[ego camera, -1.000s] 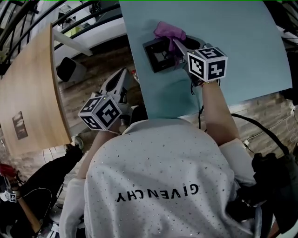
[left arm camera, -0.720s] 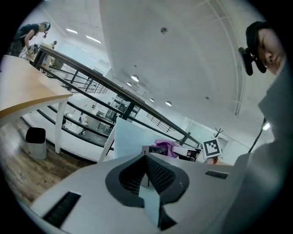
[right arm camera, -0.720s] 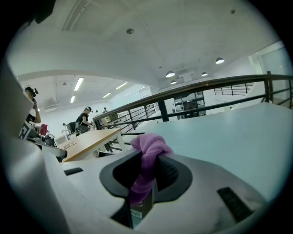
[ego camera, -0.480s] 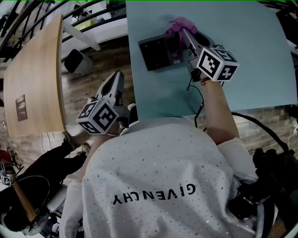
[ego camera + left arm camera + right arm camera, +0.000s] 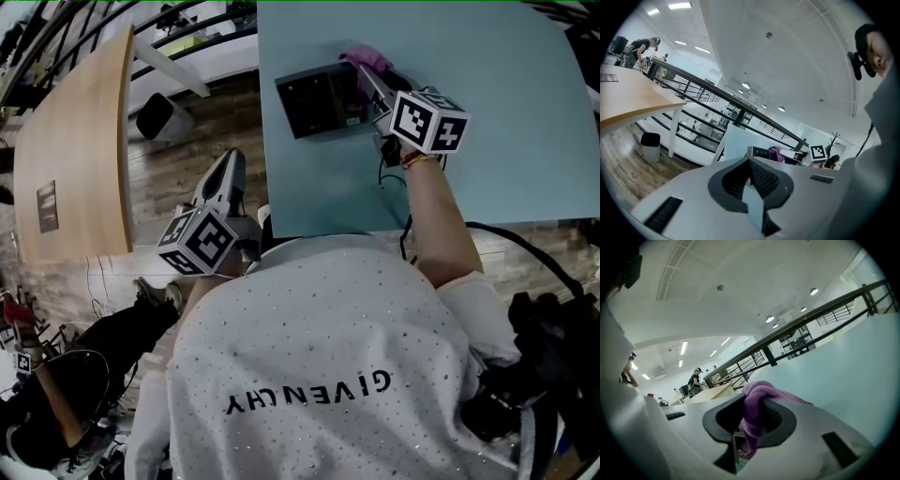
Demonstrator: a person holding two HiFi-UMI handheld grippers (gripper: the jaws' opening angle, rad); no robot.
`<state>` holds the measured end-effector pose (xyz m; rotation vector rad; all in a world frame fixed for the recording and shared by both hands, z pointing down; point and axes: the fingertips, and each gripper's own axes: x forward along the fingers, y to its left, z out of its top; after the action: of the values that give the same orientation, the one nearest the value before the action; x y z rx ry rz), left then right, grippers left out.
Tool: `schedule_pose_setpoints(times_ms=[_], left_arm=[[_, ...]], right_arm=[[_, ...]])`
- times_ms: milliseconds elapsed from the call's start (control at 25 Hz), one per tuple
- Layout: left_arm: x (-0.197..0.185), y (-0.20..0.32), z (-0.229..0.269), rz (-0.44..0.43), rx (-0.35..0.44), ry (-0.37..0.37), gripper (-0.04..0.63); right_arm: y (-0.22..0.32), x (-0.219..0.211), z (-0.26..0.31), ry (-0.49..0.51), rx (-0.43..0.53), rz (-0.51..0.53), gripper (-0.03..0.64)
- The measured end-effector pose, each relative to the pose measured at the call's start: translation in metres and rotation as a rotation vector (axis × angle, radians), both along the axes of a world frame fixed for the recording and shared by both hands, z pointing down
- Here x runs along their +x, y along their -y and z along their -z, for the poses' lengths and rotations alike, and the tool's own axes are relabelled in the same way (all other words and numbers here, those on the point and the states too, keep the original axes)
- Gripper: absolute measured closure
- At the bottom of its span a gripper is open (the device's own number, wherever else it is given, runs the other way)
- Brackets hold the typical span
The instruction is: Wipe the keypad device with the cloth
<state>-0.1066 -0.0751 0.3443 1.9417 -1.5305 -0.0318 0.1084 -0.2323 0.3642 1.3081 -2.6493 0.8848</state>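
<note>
The black keypad device (image 5: 317, 99) lies on the pale blue table (image 5: 497, 112), near its left edge. A purple cloth (image 5: 368, 59) is bunched at the device's far right corner. My right gripper (image 5: 367, 82) is shut on that cloth and reaches in from the right. In the right gripper view the cloth (image 5: 757, 404) hangs between the jaws of the right gripper (image 5: 750, 427), which hide the device. My left gripper (image 5: 223, 176) hangs off the table over the wooden floor, shut and holding nothing. The left gripper view shows the left gripper (image 5: 752, 187), the device (image 5: 758, 153) and the cloth (image 5: 776, 153) far off.
A curved wooden table (image 5: 75, 150) stands to the left, with a black bin (image 5: 161, 117) on the floor beside it. A black cable (image 5: 398, 211) runs off the blue table's near edge. The person's white shirt (image 5: 319, 375) fills the lower head view. Dark bags (image 5: 534, 375) lie at right.
My right gripper has carried the cloth from the middle of the device's far edge to its far right corner. The left gripper has stayed low beside the table.
</note>
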Motion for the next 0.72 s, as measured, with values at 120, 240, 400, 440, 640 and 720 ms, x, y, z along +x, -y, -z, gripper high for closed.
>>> schedule_pose_setpoints(times_ms=[120, 240, 400, 440, 640, 720], left_arm=[[0.004, 0.001, 0.004, 0.001, 0.02, 0.004, 0.595], [0.01, 0.002, 0.003, -0.009, 0.02, 0.001, 0.595], [0.015, 0.002, -0.005, -0.014, 0.01, -0.011, 0.595], [0.016, 0.003, -0.006, -0.015, 0.01, -0.012, 0.595], [0.022, 0.008, -0.009, -0.038, 0.013, -0.016, 0.595], [0.026, 0.007, -0.009, -0.046, 0.013, -0.017, 0.595]], right_arm=[[-0.003, 0.001, -0.004, 0.078, -0.031, -0.014, 0.548], [-0.002, 0.009, -0.013, 0.165, -0.09, -0.065, 0.548], [-0.012, 0.01, -0.033, 0.203, -0.164, -0.072, 0.549], [-0.014, 0.01, -0.036, 0.216, -0.178, -0.074, 0.549], [-0.022, 0.012, -0.054, 0.273, -0.275, -0.106, 0.549], [-0.028, 0.014, -0.061, 0.273, -0.296, -0.112, 0.548]])
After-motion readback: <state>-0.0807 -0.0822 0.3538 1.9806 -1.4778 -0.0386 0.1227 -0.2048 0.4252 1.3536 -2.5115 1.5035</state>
